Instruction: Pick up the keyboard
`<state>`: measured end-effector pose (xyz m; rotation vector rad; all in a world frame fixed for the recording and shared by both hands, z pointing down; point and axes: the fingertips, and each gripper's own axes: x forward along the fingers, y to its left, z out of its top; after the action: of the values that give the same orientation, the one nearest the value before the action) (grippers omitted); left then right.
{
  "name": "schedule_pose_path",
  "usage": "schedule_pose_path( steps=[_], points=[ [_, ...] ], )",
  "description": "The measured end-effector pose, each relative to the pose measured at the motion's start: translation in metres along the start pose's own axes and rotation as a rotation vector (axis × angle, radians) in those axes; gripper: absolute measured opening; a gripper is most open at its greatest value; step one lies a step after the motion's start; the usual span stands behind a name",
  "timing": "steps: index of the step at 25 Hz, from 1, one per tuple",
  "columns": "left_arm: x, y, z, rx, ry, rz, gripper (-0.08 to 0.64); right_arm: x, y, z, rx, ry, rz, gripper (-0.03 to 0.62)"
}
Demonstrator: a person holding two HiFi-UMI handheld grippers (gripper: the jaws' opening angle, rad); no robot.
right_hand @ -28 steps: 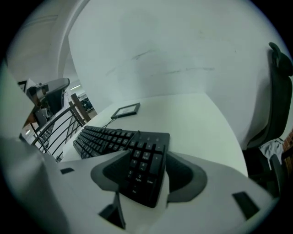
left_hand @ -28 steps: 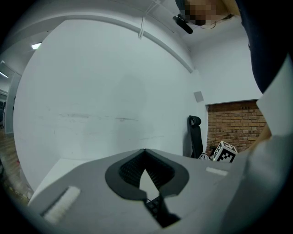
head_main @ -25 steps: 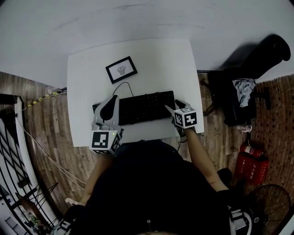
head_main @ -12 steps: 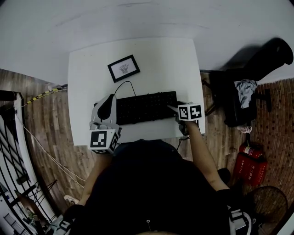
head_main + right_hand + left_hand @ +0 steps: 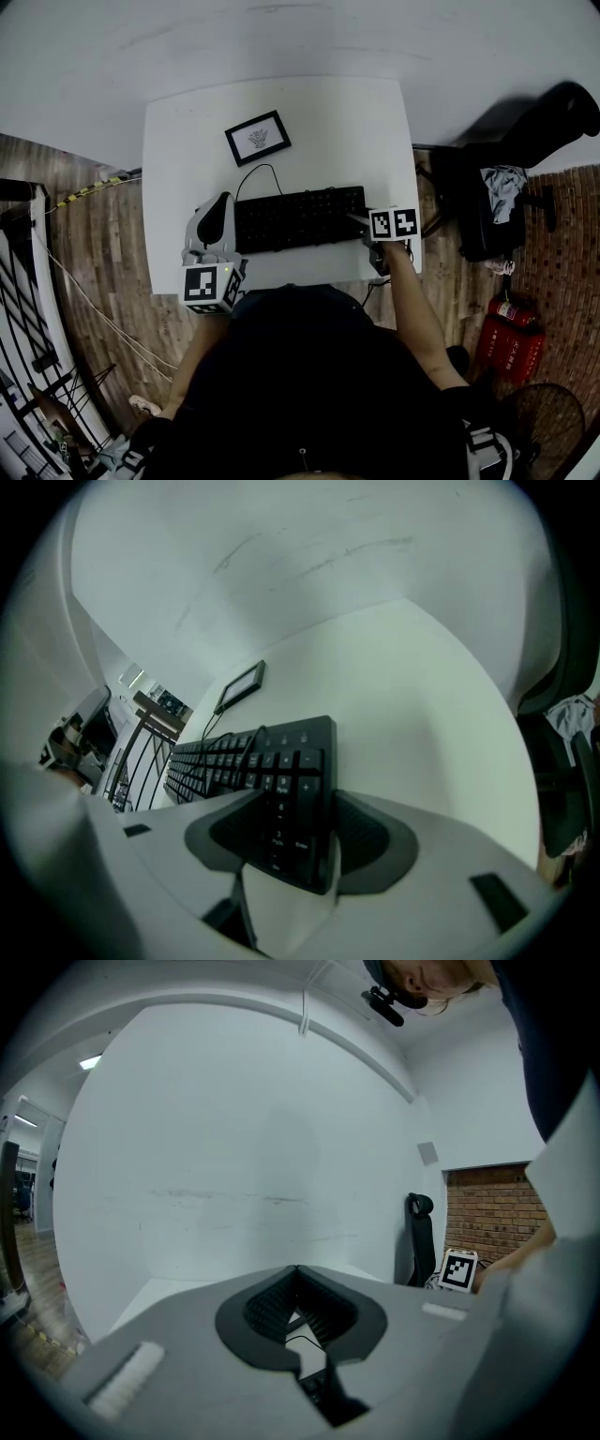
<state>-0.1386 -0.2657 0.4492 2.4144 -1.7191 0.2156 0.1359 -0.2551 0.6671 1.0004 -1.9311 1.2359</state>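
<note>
Right fingers (image 5: 380, 834) closing astride keyboard (image 5: 281, 761) on white table (image 5: 422, 696), wooden floor (image 5: 89, 239).

The person wears a black short-sleeved top (image 5: 300, 384); the pale grey, black-padded left gripper (image 5: 223, 202) bears a white marker cube (image 5: 211, 286).

- Keyboard (image 5: 281, 789): white legends stand on the keys at its right end. A plus sign shows on one key of the right-most column, and the key nearer than it seems to read "Enter". The other legends are too small and dim to read.
- Left cube (image 5: 211, 286) and right cube (image 5: 394, 223): each bears black-and-white square code markers, with no letters or numbers.
- Frame (image 5: 258, 138), far left on the table (image 5: 328, 122): a small dark drawing on white, with no words that can be read.
- Red extinguishers (image 5: 511, 337), on the floor at the right: their labels are too small to read.
</note>
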Motion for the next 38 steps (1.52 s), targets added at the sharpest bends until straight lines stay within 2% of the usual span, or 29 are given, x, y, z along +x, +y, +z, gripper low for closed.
schedule_pose_path(
  steps=[6,11,14,17,20,23,25,28,31,34,38],
  points=[
    [-0.010,0.009,-0.008,-0.019,0.020,0.026,0.011,-0.011,0.011,0.001,-0.020,-0.006,-0.025,0.233],
    [-0.019,0.025,-0.031,-0.050,0.066,0.063,0.011,-0.021,0.022,0.004,-0.055,-0.020,-0.042,0.230],
    [-0.021,0.038,-0.065,-0.093,0.136,0.089,0.011,-0.024,0.026,0.006,-0.065,-0.027,-0.050,0.227],
    [-0.029,0.055,-0.113,-0.124,0.261,0.128,0.016,-0.025,0.030,0.006,-0.066,-0.031,-0.053,0.225],
    [-0.045,0.075,-0.147,-0.176,0.338,0.182,0.099,-0.024,0.034,0.007,-0.071,-0.033,-0.055,0.224],
    [-0.063,0.100,-0.170,-0.193,0.395,0.252,0.224,-0.024,0.039,0.008,-0.078,-0.036,-0.055,0.222],
    [-0.072,0.114,-0.183,-0.225,0.441,0.261,0.291,-0.023,0.042,0.010,-0.083,-0.037,-0.054,0.222],
    [-0.077,0.124,-0.200,-0.304,0.501,0.237,0.324,-0.021,0.045,0.010,-0.085,-0.035,-0.054,0.221],
    [-0.073,0.120,-0.211,-0.384,0.541,0.149,0.330,-0.020,0.048,0.010,-0.089,-0.034,-0.051,0.219],
    [-0.069,0.116,-0.219,-0.417,0.589,0.088,0.333,-0.019,0.049,0.010,-0.089,-0.032,-0.050,0.219],
    [-0.067,0.114,-0.224,-0.452,0.644,0.056,0.334,-0.019,0.051,0.009,-0.092,-0.034,-0.050,0.218]
  ],
)
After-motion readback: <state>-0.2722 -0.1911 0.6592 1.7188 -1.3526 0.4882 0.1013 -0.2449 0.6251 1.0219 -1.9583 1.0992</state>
